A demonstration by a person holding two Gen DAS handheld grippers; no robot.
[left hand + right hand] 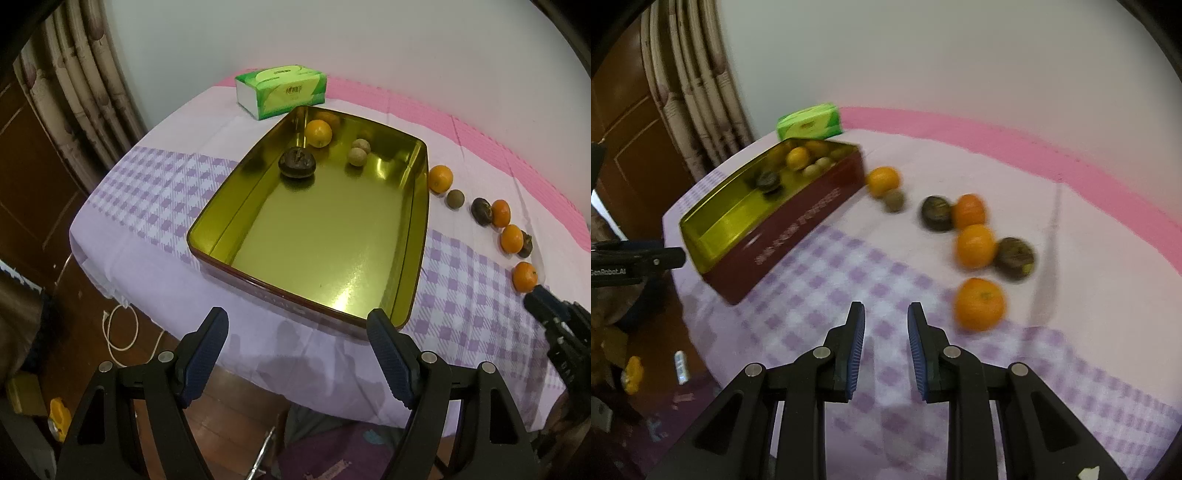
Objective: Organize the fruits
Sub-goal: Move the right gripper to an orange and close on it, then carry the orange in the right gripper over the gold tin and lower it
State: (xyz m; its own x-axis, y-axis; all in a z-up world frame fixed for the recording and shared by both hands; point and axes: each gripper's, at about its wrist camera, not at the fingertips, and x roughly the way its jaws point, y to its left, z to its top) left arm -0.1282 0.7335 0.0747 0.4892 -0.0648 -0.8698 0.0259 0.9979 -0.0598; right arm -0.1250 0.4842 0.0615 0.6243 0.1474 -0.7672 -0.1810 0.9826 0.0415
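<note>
A table (pixel 140 206) under a lilac checked cloth with a pink band along its far edge carries everything. The largest thing on it is a rectangular tin (pixel 317 254) with a gold inside and dark red walls, lying near the table's left edge, one short end towards the near edge. At the tin's far end lie an orange (pixel 318 133), a dark wrinkled fruit (pixel 296 163) and two small tan round fruits (pixel 357 156). A green tissue pack (pixel 282 90) sits just past the tin, near the far-left corner.

On the cloth right of the tin a loose line of fruit runs from the tin's far right corner towards the near edge: an orange (pixel 882 181) just beside the tin wall, a small greenish-brown fruit (pixel 894 201), a dark fruit (pixel 936 213) touching an orange (pixel 969 211), another orange (pixel 975 246) touching a second dark fruit (pixel 1014 257), and the nearest orange (pixel 979 303) alone.

The left gripper (pixel 297 326) hangs off the table's near edge before the tin, fingers spread wide, grasping nothing. The right gripper (pixel 886 319) hovers over the checked cloth just left of the nearest orange, fingers parted by a narrow gap with nothing between them
</note>
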